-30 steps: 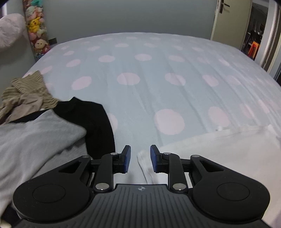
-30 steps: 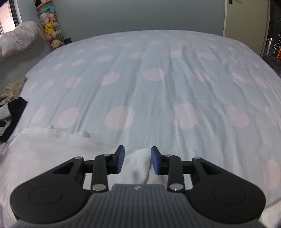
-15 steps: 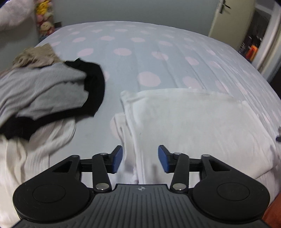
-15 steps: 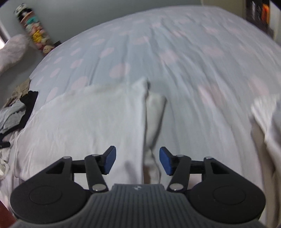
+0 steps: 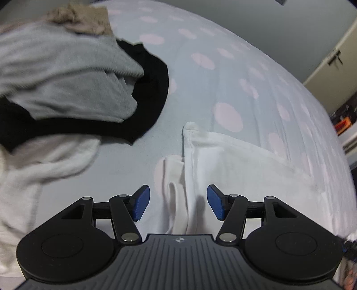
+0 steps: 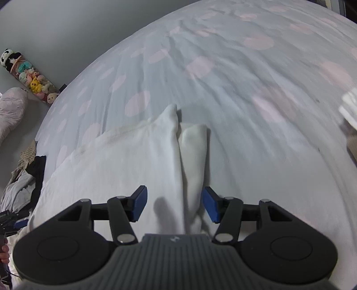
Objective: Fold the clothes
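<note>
Now: the folded white cotton garment point(image 5: 234, 160) lies flat on the pale blue bedspread with pink dots point(image 5: 223, 73), and I take it as my landmark. My left claw point(image 5: 178, 205) hangs over the garment's left edge, where a narrow tucked-under sleeve flap point(image 5: 171, 178) juts out beside the main panel. Its blue pads point(image 5: 141, 205) stand apart and are widening; cloth lies below the gap, but neither pad presses on it. My right claw point(image 6: 174, 204) hangs over the garment's opposite edge, above the matching sleeve flap point(image 6: 194, 151). Its pads stand apart as well, clear of the fabric, nothing clamped.

Left of the garment, a heap: grey knit top point(image 5: 67, 73) over a black garment point(image 5: 151, 93), with a beige striped piece point(image 5: 82, 17) at the far end and a rumpled white ribbed cloth point(image 5: 44, 165) at the near end. The heap lies near the garment, not touching. Beyond the bed's far corner, seen from the right wrist, a clear tube of plush toys point(image 6: 29, 75) leans on the grey wall.
</note>
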